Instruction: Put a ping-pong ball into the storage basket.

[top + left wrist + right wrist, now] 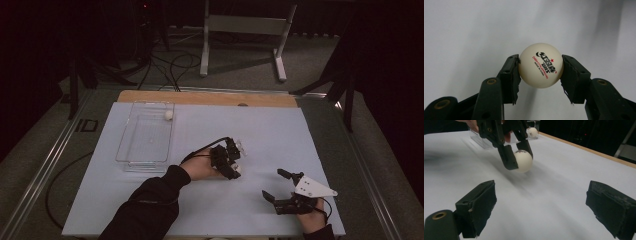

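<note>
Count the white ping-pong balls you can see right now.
2. One white ping-pong ball is clamped in the left gripper above the pale blue table mat; the other white ball lies in the clear plastic tray, at its far corner.

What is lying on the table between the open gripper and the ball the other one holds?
Nothing: in the right gripper view, bare white table stretches from the right gripper to the ball.
</note>
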`<control>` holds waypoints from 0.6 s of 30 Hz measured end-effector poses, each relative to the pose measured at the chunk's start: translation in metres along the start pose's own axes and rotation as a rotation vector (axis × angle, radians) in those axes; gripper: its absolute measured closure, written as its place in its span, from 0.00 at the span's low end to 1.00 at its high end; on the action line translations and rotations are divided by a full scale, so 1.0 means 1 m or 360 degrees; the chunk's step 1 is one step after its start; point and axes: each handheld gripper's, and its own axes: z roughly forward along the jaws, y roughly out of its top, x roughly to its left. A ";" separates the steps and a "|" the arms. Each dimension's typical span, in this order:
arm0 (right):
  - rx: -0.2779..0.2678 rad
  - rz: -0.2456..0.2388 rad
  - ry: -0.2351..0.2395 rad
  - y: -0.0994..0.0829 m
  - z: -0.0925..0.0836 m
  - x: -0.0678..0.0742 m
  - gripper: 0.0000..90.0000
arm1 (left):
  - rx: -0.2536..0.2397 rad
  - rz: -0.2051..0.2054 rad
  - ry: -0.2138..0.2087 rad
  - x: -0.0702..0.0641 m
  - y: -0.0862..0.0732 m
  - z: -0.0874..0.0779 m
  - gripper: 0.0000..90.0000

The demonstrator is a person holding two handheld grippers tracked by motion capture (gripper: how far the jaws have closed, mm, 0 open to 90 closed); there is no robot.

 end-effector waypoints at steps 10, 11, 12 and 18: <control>0.0003 -0.0006 -0.0001 0.000 0.000 0.001 0.10 | -0.0004 0.0014 0.0005 -0.001 -0.005 -0.015 0.58; 0.0002 -0.0006 -0.0002 0.000 0.000 0.000 0.10 | 0.0001 0.0016 -0.0005 -0.001 -0.006 -0.016 0.58; 0.0002 -0.0002 -0.0003 0.001 0.000 0.001 0.10 | 0.0003 0.0028 0.0004 -0.002 -0.007 -0.018 0.58; 0.0001 -0.0006 -0.0006 0.001 0.000 0.001 0.10 | 0.0016 0.0024 0.0017 -0.002 -0.013 -0.028 0.58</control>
